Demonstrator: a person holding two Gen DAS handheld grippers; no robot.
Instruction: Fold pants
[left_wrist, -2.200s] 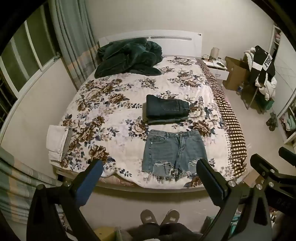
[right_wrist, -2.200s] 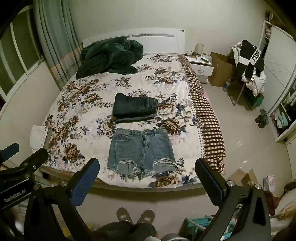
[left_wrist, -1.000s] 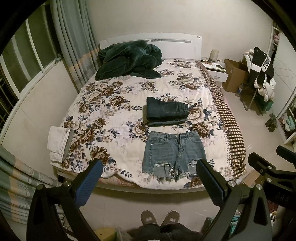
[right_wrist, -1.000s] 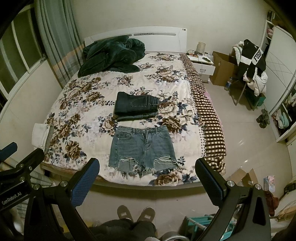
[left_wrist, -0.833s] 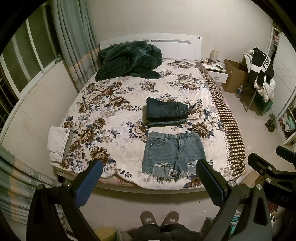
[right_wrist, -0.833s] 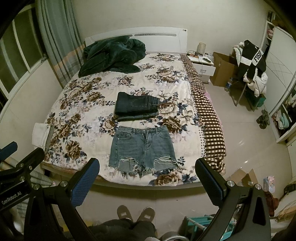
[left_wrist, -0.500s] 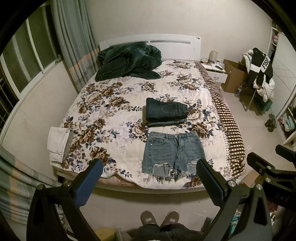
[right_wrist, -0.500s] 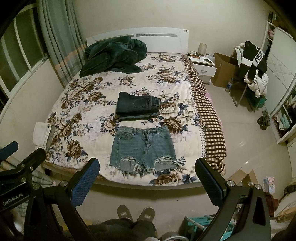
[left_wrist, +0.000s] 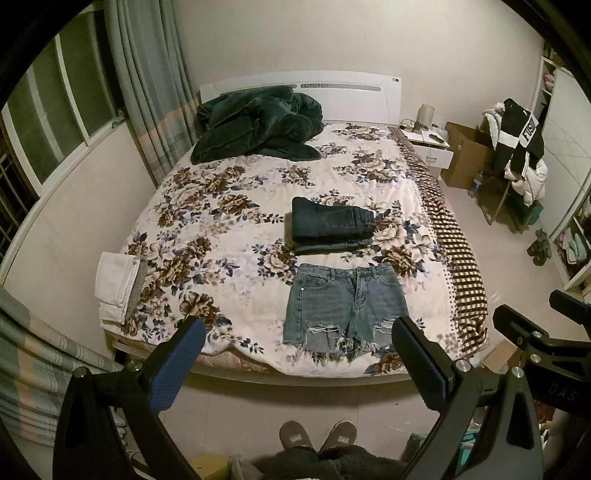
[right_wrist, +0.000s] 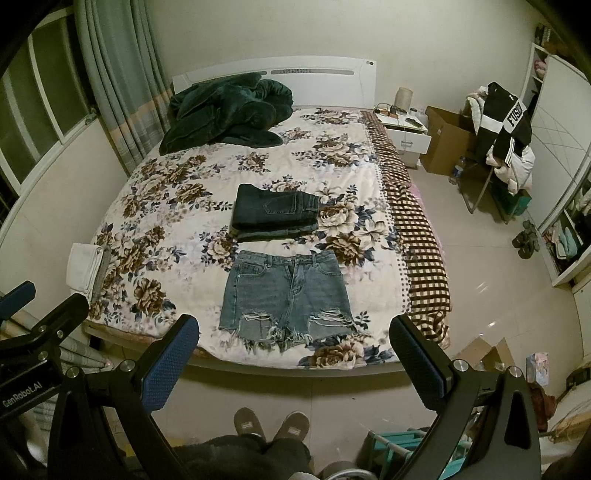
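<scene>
Light-blue ripped denim shorts (left_wrist: 345, 308) (right_wrist: 286, 299) lie flat near the foot of the bed, waistband toward the headboard. Just beyond them lies a stack of folded dark jeans (left_wrist: 330, 225) (right_wrist: 275, 212). My left gripper (left_wrist: 299, 332) is open and empty, held above the floor in front of the bed's foot edge. My right gripper (right_wrist: 293, 330) is open and empty too, beside it at the same height. Both are well short of the shorts.
The floral bedspread (left_wrist: 221, 206) covers the bed. A dark green blanket (left_wrist: 258, 125) is heaped by the headboard. Folded white cloth (left_wrist: 116, 286) lies at the bed's left edge. A nightstand (right_wrist: 406, 134), cardboard box (right_wrist: 448, 138) and clothes-laden chair (right_wrist: 506, 144) stand right. My slippered feet (right_wrist: 271, 424) are below.
Both grippers have edged slightly forward and up toward the bed; the clothes have not moved, and both grippers stay open and empty.
</scene>
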